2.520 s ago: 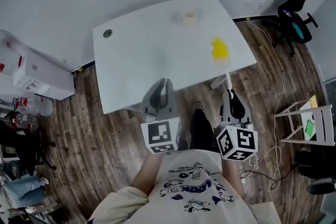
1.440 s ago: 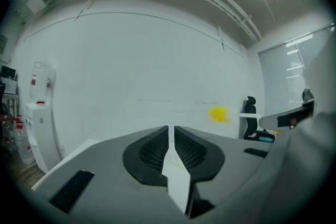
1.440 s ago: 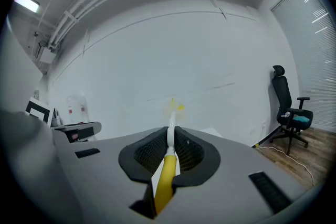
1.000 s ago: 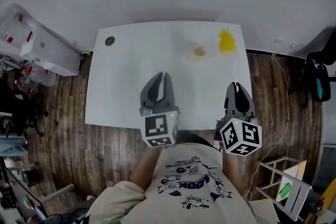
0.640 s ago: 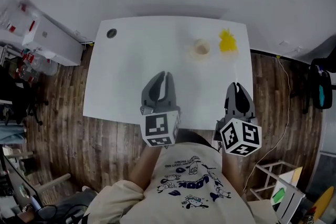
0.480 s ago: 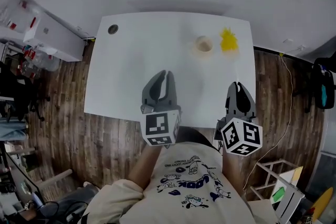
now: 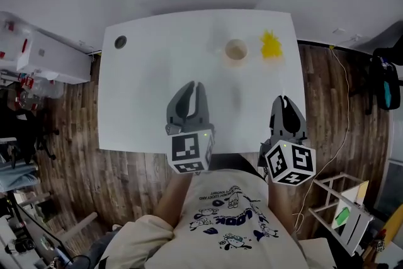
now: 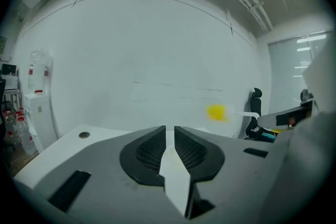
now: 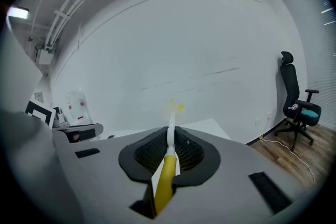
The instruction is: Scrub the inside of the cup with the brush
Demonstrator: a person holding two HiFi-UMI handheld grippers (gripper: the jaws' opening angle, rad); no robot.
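Right now the cup (image 7: 236, 49) stands upright on the white table (image 7: 145, 85), toward its far edge, mouth up and nothing in it that shows.

L side: left gripper (image 7: 195, 86) hangs over the table on the person's side of the cup and a bit to its left, well apart from it. In the left gripper view the left gripper (image 8: 170, 131) has its jaws only a thin slit apart, w/ nothing between them.

R side: right gripper (image 7: 284, 99) sits nearer the person than the cup and off to the cup's right, about at the table's near edge. In the right gripper view the right gripper (image 9: 170, 131) is pinched on the brush (image 9: 167, 170): yellow handle runs back under the jaws, white stem passes between the pads and points fwd. The brush (image 7: 271, 45) ends in a yellow bristle head just right of the cup, not touching it, not inside. Can't tell if the bristles touch the tabletop. Same yellow head shows blurred in the left gripper view (image 8: 216, 112).

Misc: grommet hole (image 7: 120, 42) lies far left of the cup; office chair (image 7: 385, 88) stands well to the cup's right, on the wood floor (image 7: 69, 129).
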